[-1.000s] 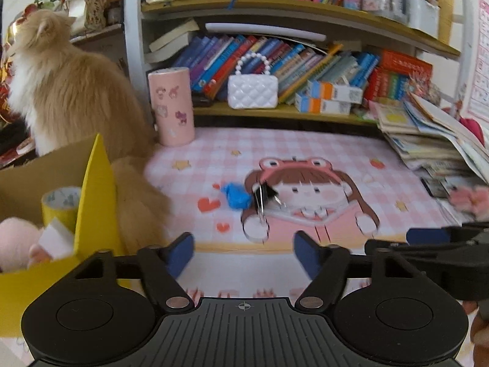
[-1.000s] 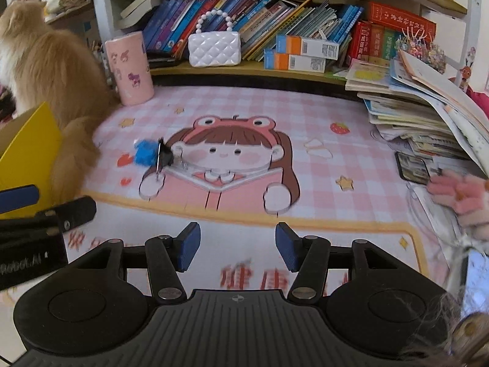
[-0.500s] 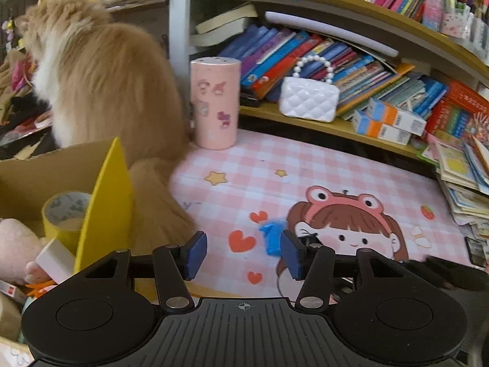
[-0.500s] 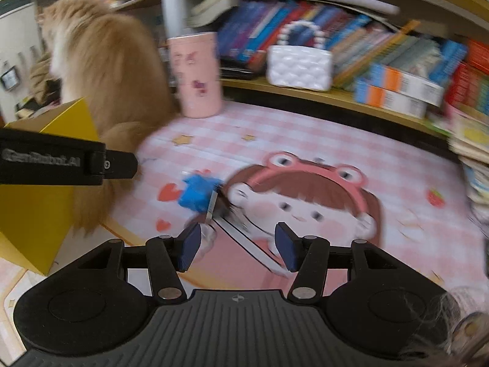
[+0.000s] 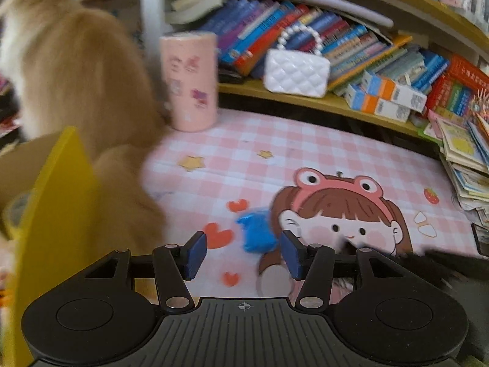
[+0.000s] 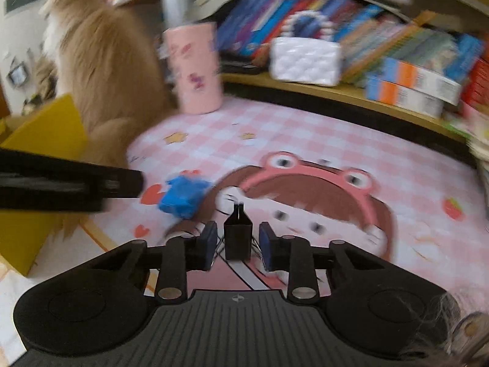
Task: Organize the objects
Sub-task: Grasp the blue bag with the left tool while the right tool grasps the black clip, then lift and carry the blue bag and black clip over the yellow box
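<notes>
The binder clip (image 6: 238, 235) stands on the desk mat (image 6: 305, 140) at lower centre of the right view, between the right gripper (image 6: 237, 243), whose jaws have just been closing and now grasp its wire handles. It should be lifted straight up so the clip cannot twist free. The left gripper (image 5: 243, 255), jaws released around nothing, hovers near the blue scrap (image 5: 256, 232) at centre, and should come down squarely over it, clear of the cat (image 5: 82, 91) at upper left.

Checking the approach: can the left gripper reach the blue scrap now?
Probably yes: the left gripper, jaws open though just closing somewhat, has the blue scrap right ahead, with nothing between them.
</notes>
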Tool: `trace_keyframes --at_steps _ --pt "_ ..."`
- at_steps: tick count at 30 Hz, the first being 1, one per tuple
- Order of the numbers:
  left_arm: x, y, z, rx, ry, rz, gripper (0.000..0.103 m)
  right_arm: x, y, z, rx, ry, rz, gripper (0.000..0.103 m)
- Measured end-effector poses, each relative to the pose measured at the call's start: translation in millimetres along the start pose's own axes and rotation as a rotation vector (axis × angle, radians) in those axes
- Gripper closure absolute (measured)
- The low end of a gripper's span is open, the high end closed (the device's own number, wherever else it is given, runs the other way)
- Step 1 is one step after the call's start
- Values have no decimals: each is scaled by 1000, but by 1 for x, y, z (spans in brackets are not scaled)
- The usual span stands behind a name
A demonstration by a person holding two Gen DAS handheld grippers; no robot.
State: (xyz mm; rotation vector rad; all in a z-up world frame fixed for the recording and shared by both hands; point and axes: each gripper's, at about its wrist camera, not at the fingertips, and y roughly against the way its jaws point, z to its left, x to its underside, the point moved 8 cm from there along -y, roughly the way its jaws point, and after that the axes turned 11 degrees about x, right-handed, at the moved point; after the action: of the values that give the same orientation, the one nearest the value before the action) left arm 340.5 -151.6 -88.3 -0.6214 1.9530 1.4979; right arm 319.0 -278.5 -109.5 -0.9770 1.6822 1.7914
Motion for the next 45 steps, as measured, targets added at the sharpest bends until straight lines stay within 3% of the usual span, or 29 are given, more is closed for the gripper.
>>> trace_keyframes --at_steps 7,8,9,12,16,19,27,34,45 --pt "-1 -56 -5 -62 -51 62 52 26 48 -47 80 -137 16 85" --pt "1 -63 -4 -69 -59 77 68 28 54 -51 90 -155 14 85" --pt "3 -68 -4 -68 -66 98 75 29 59 -54 99 -169 10 85" --pt "2 -64 -9 -41 -68 92 76 31 74 -58 111 -197 -4 86" --pt "1 -32 -26 23 -112 38 77 34 89 -56 105 -209 -10 86" --pt "5 -4 -32 81 -86 17 77 37 95 -51 117 -194 -4 85" --pt "46 72 -35 203 -41 -11 76 53 113 -33 151 -180 26 85" --pt "90 117 -24 232 -83 0 76 72 145 2 154 -159 44 85" --pt "142 173 32 228 -65 17 76 97 182 89 117 -56 63 85"
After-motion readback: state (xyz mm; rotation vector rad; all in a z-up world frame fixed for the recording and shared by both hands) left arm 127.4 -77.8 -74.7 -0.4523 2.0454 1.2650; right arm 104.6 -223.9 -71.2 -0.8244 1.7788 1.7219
